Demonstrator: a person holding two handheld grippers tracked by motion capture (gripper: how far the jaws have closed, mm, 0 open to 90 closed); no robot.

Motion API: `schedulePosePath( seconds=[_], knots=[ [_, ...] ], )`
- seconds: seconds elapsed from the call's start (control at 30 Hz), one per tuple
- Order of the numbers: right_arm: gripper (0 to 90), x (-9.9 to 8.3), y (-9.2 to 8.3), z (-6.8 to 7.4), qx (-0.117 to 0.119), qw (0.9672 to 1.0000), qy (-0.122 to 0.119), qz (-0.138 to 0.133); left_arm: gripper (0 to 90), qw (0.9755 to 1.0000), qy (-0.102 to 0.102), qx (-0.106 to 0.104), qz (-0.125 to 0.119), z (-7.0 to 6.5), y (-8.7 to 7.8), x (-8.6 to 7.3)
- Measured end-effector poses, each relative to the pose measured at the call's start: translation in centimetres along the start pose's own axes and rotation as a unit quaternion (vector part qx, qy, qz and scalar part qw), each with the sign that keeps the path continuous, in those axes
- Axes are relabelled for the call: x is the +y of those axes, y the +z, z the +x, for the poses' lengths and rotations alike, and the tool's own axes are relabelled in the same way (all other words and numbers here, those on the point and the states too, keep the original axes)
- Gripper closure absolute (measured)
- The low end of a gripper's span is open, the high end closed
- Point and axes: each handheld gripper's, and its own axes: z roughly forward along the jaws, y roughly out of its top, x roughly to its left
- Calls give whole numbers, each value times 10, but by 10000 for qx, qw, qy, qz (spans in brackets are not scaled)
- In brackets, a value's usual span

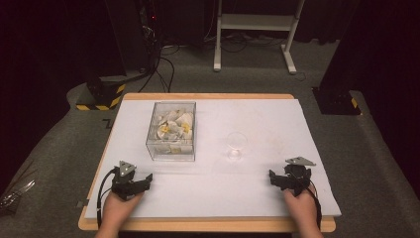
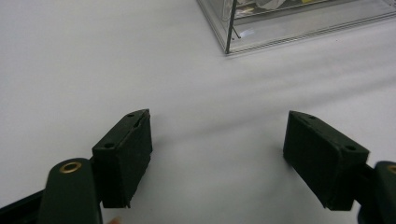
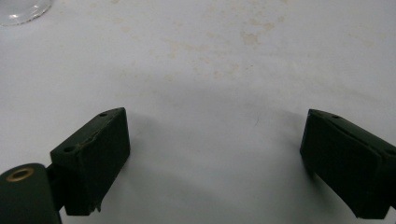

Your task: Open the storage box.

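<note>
both grippers parked at near table edge, jaws wide, nothing held: left gripper (image 1: 143, 179), right gripper (image 1: 275, 178). clear box (image 1: 172, 130) of pale pieces sits ahead of left, glass (image 1: 236, 144) ahead of right, likely so each hand gets a straight reach.

No readable text, label, brand or number in any view. Only sign-like marking: yellow-and-black hazard stripes on dark base (image 1: 101, 94) on floor beyond table's far left corner, and similar yellow patch on dark base (image 1: 338, 101) at far right. Small dark mark on floor (image 1: 106, 122) beside table's left edge, too small to read. Yellow patches on pale items inside clear box (image 1: 172, 130): no lettering legible.
</note>
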Motion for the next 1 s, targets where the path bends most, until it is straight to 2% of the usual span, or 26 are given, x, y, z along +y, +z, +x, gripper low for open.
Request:
schedulePosePath(
  seconds=[0.17,0.27,0.47,0.93,1.0],
  knots=[
    [100,-1,-1,-2,57,10000,58,-52,239,10000,-7,-2,-2,0,0,0],
    [122,-2,-3,0,-29,10000,-54,-40,239,10000,-5,-1,4,0,0,0],
    [121,-6,-7,-1,96,9999,-80,-44,240,10000,41,22,27,-1,0,0],
    [111,-7,-6,-1,103,9999,-105,-62,242,9999,57,95,15,-2,-1,0],
    [111,-7,-6,-1,104,9999,-112,-63,230,10000,-2,86,33,-1,-1,1]
  ],
)
